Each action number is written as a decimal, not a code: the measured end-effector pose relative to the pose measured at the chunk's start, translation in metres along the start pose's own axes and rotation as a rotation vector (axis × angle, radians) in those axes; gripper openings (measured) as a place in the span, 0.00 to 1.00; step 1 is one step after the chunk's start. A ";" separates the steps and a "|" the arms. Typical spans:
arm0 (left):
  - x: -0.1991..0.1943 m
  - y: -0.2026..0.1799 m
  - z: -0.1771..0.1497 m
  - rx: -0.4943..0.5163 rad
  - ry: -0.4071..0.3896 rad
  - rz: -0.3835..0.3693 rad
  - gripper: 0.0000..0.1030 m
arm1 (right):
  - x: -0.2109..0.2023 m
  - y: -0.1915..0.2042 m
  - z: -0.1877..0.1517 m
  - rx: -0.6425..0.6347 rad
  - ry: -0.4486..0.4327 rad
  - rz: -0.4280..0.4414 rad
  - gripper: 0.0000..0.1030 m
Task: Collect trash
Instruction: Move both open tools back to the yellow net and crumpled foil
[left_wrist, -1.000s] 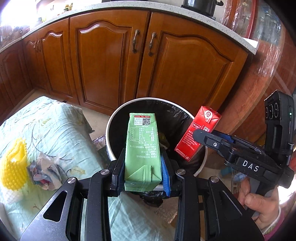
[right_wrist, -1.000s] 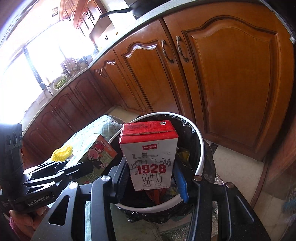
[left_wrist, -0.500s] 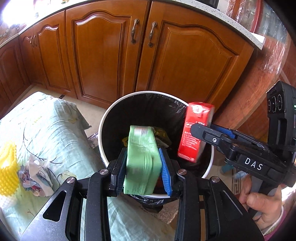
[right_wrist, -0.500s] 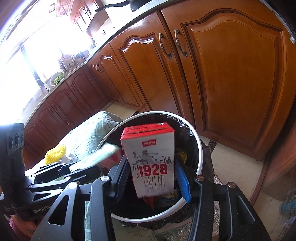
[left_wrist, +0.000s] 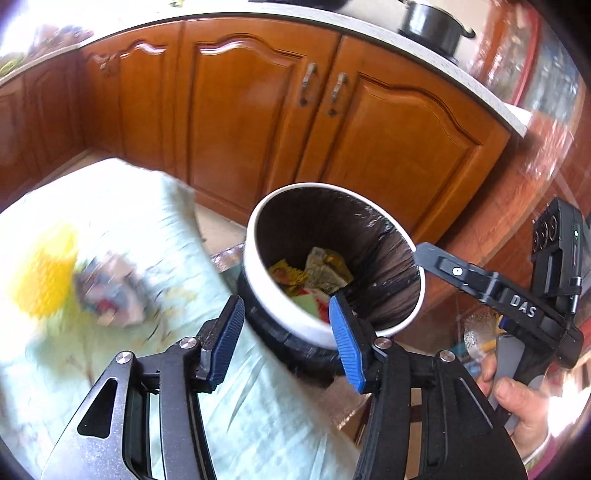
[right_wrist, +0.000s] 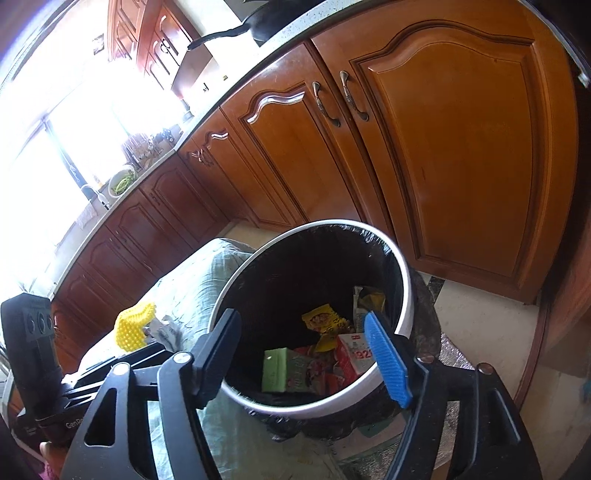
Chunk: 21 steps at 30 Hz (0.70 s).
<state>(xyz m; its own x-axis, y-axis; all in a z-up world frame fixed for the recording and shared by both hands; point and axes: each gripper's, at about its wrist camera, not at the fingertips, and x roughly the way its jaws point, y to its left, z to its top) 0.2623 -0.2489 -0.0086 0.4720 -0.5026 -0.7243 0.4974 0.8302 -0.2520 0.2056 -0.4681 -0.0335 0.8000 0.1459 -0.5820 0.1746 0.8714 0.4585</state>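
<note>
Both wrist views look steeply down, close, sharing the bin (left_wrist: 280, 306).

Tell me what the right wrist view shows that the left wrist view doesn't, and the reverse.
Right wrist only: the green carton and red-and-white 1928 carton lying in the bin, and the bright window.
Left wrist only: a black pot on the counter, and the hand holding the right gripper.
Both: the black-lined trash bin, the yellow item on the cloth, and each gripper's jaws opening, nothing between them.
</note>
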 end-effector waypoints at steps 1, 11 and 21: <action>-0.005 0.004 -0.006 -0.011 -0.002 0.005 0.48 | -0.002 0.002 -0.004 0.004 -0.003 0.007 0.75; -0.048 0.047 -0.055 -0.085 -0.011 0.066 0.49 | -0.017 0.044 -0.052 0.011 0.007 0.092 0.79; -0.087 0.090 -0.084 -0.157 -0.047 0.119 0.49 | -0.007 0.097 -0.082 -0.062 0.081 0.170 0.79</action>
<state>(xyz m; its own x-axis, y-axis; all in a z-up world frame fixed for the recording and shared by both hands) 0.2045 -0.1104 -0.0218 0.5558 -0.4061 -0.7254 0.3178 0.9101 -0.2661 0.1695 -0.3460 -0.0400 0.7656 0.3281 -0.5533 0.0037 0.8579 0.5139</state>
